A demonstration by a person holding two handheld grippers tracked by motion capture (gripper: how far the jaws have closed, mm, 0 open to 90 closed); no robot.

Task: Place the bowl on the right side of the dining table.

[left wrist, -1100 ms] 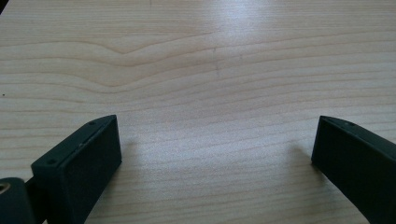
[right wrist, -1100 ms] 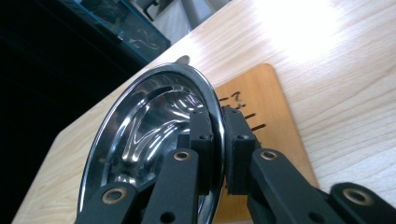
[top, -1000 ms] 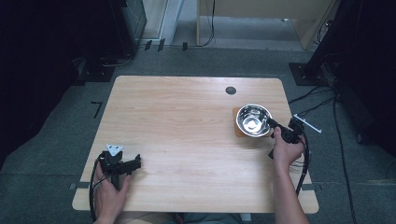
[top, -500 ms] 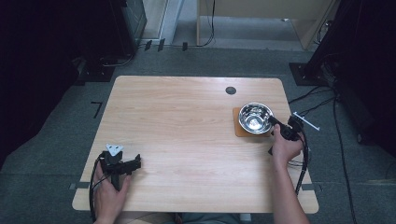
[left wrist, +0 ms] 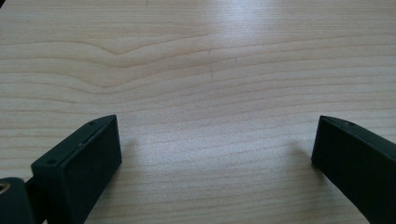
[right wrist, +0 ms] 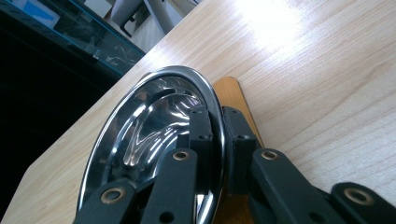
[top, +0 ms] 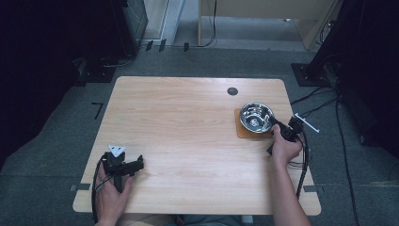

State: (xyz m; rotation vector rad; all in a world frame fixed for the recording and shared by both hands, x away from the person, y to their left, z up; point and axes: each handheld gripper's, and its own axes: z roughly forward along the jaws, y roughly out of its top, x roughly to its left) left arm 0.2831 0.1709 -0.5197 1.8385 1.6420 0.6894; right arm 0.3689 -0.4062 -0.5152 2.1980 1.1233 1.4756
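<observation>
Two claws, far apart on the bench (top: 188, 122). Right claw (top: 276, 126) clamped on the near-right rim of the steel bowl (top: 256, 117), one jaw inside the wall, the other outside, seen plainly in the right gripper view where the rim (right wrist: 215, 140) runs between the black jaws. Bowl seated on a small brown mat (top: 244, 133) toward the far right of the bench, just short of the round dark grommet (top: 232, 91). Mat's long side roughly parallel to the bench's right edge; bowl round, so no long axis of its own, and the grip sits at the rim on the side nearest the right hand (top: 284, 148). Left claw (top: 131, 165) resting low near the front-left corner, jaws spread wide over bare wood (left wrist: 210, 93), holding nothing, well apart from bowl and mat. Right hand therefore the nearer by far, already in contact. Likely next: lifting or shifting the bowl by that rim, with the weight hanging away from the claw toward the bench's middle, so a tilt at the far rim seems the thing to watch.
</observation>
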